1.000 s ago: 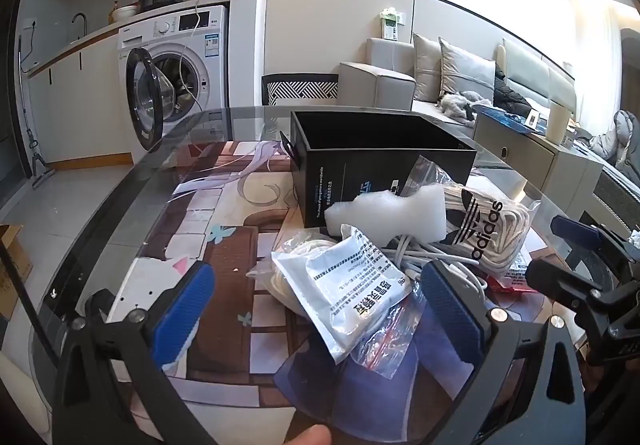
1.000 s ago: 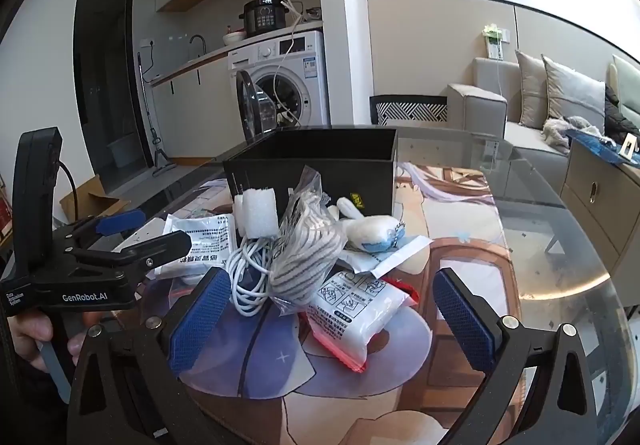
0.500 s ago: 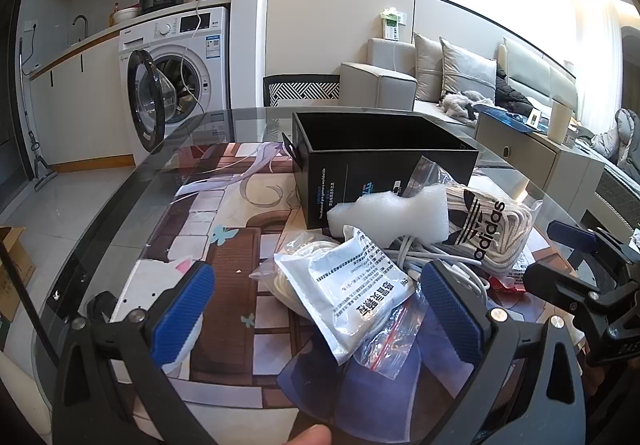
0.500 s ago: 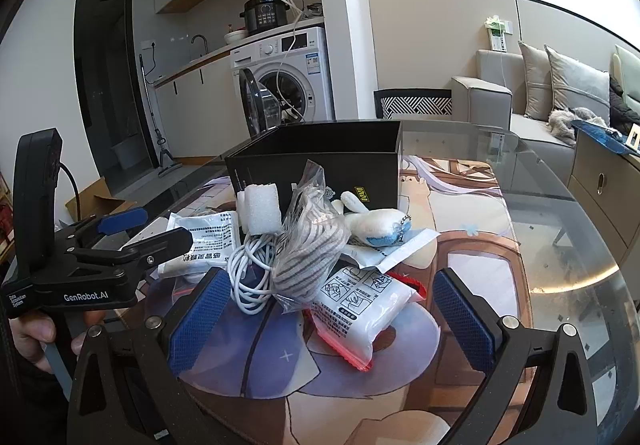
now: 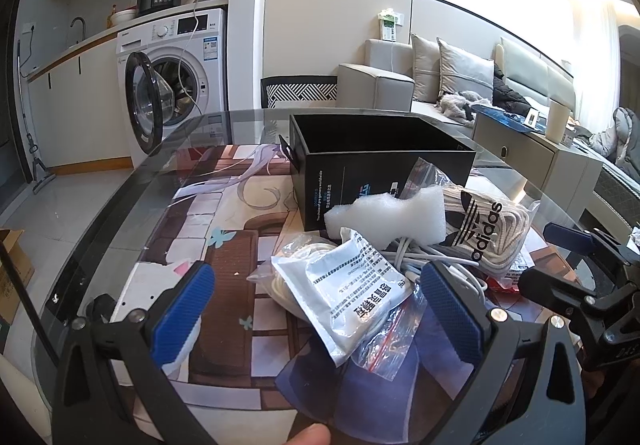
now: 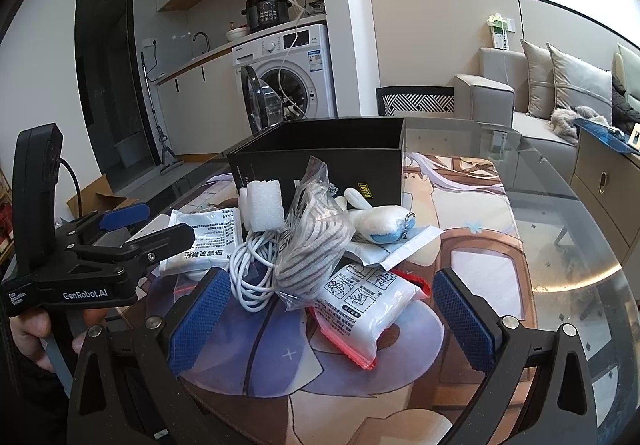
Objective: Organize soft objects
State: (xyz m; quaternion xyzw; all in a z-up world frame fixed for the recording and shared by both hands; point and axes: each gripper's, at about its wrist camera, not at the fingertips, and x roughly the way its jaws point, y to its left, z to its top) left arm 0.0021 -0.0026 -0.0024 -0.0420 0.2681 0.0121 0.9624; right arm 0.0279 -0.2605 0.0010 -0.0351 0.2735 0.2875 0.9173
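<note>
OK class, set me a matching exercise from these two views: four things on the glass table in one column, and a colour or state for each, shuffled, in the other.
Things:
1. box
2. foam block
3. cable
4. right hand-held gripper

States:
A. coiled, white
B. open, holding nothing
C. black, open-topped
D. white, standing on end

Pairs: 1-C, 2-D, 3-A, 4-B

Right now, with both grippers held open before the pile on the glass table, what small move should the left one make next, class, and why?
Probably ease the left gripper forward and shut it on the white printed sachet. It lies topmost and nearest, between the open jaws, and the open black cardboard box waits just behind the pile. The right gripper holds nothing either.
</note>
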